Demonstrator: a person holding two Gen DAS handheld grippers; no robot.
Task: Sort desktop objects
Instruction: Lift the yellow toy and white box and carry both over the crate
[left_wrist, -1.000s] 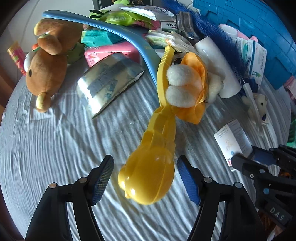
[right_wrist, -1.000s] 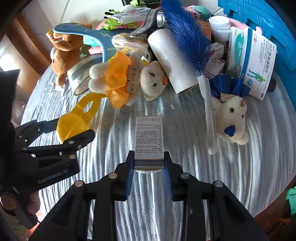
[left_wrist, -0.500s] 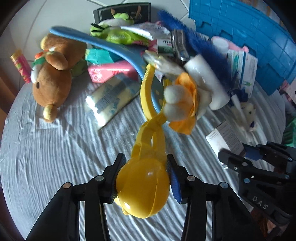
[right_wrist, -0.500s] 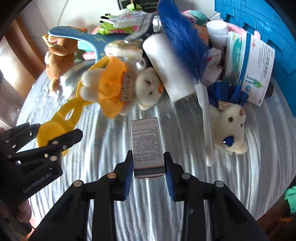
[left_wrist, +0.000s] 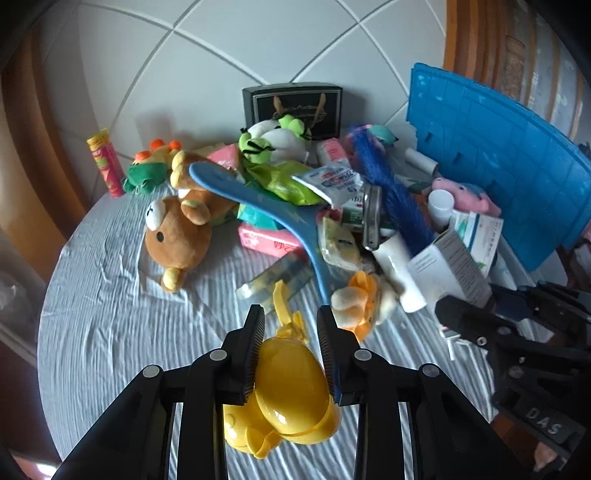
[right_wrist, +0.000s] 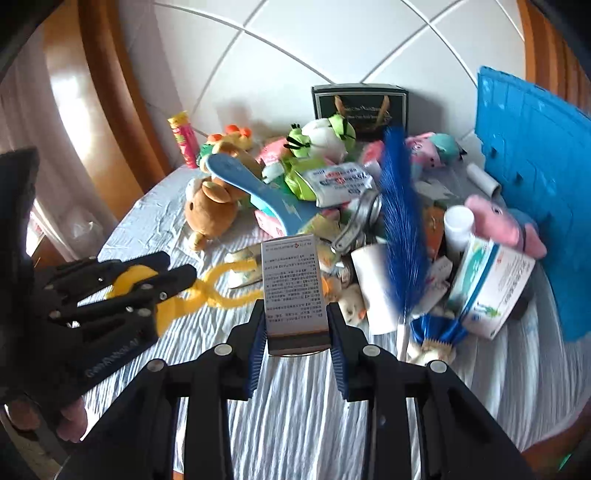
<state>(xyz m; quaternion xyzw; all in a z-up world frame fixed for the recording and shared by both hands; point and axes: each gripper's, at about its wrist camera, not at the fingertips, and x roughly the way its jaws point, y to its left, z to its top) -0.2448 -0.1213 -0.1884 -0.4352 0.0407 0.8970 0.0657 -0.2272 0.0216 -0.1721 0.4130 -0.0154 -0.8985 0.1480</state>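
A yellow duck-shaped ball-maker tong (left_wrist: 291, 391) hangs above the white tablecloth (left_wrist: 110, 332). My left gripper (left_wrist: 291, 314) is closing on its round head, and both pads press its sides. The tong's forked handles (right_wrist: 229, 295) point toward the pile, and the left gripper (right_wrist: 181, 266) shows at the left of the right wrist view. My right gripper (right_wrist: 294, 314) is shut on a white printed medicine box (right_wrist: 291, 280), held upright above the cloth. In the left wrist view this box (left_wrist: 448, 266) and the right gripper (left_wrist: 476, 301) sit at the right.
A heap fills the back of the table: a brown bear plush (left_wrist: 177, 236), a blue paddle (left_wrist: 258, 203), a blue feather duster (left_wrist: 388, 184), an orange-dressed plush (left_wrist: 358, 299), packets and boxes. A blue panel (left_wrist: 498, 147) stands at right, a black gift bag (left_wrist: 295, 103) behind.
The left jaws closed from wide open onto the yellow tong's head. Both grippers then rose, lifting the tong and the box off the cloth, so more of the wall shows.
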